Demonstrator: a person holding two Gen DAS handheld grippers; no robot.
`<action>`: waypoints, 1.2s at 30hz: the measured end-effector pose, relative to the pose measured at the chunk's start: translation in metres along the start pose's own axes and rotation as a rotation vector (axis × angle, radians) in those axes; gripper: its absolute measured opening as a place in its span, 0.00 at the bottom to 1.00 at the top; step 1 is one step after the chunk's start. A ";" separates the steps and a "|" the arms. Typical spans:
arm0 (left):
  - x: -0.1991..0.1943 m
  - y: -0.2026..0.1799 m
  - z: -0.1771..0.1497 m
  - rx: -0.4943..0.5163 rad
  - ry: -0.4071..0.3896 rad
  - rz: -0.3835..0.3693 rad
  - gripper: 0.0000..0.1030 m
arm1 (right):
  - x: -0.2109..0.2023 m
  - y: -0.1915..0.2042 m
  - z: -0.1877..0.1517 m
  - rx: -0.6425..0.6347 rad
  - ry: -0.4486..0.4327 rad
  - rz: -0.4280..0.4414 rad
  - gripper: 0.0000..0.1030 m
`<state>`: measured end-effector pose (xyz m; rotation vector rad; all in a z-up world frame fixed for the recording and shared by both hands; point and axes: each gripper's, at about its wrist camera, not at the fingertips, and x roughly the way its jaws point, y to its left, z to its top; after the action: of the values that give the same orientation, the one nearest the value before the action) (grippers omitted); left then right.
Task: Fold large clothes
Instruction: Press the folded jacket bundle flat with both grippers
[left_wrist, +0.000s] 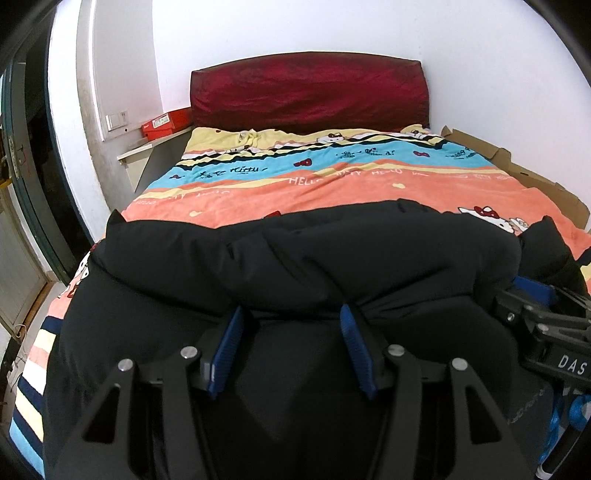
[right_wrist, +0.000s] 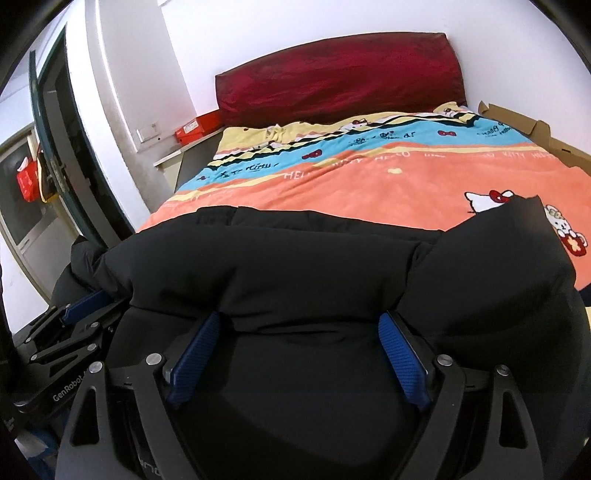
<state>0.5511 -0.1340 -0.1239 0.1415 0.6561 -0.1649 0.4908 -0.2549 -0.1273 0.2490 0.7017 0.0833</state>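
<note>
A large black padded jacket (left_wrist: 295, 258) lies bunched across the near end of the bed; it also fills the lower right wrist view (right_wrist: 314, 266). My left gripper (left_wrist: 291, 314) is open, its blue pads (left_wrist: 231, 343) spread wide with jacket fabric lying between them. My right gripper (right_wrist: 299, 321) is open too, blue pads (right_wrist: 400, 354) apart over the jacket's near fold. Each gripper shows at the edge of the other's view: the right one (left_wrist: 532, 310) and the left one (right_wrist: 85, 302). I cannot tell whether the fingertips touch the fabric.
The bed has a colourful Hello Kitty blanket (left_wrist: 332, 184) and a dark red headboard (left_wrist: 306, 92). Flattened cardboard (left_wrist: 535, 177) lies along the bed's right side. A red box (left_wrist: 166, 123) sits on a ledge at the left. A doorway (right_wrist: 55, 147) is further left.
</note>
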 end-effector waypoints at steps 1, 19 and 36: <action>-0.001 0.000 0.000 0.000 0.000 -0.001 0.52 | 0.001 0.000 0.000 0.002 0.000 0.001 0.84; 0.000 0.013 0.009 -0.034 0.040 -0.059 0.52 | 0.000 -0.009 0.006 0.034 0.022 0.043 0.84; -0.015 0.093 0.001 -0.162 0.135 -0.046 0.52 | -0.040 -0.082 0.001 0.133 0.064 -0.099 0.85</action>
<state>0.5583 -0.0413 -0.1063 -0.0188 0.8046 -0.1469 0.4603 -0.3414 -0.1218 0.3401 0.7832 -0.0502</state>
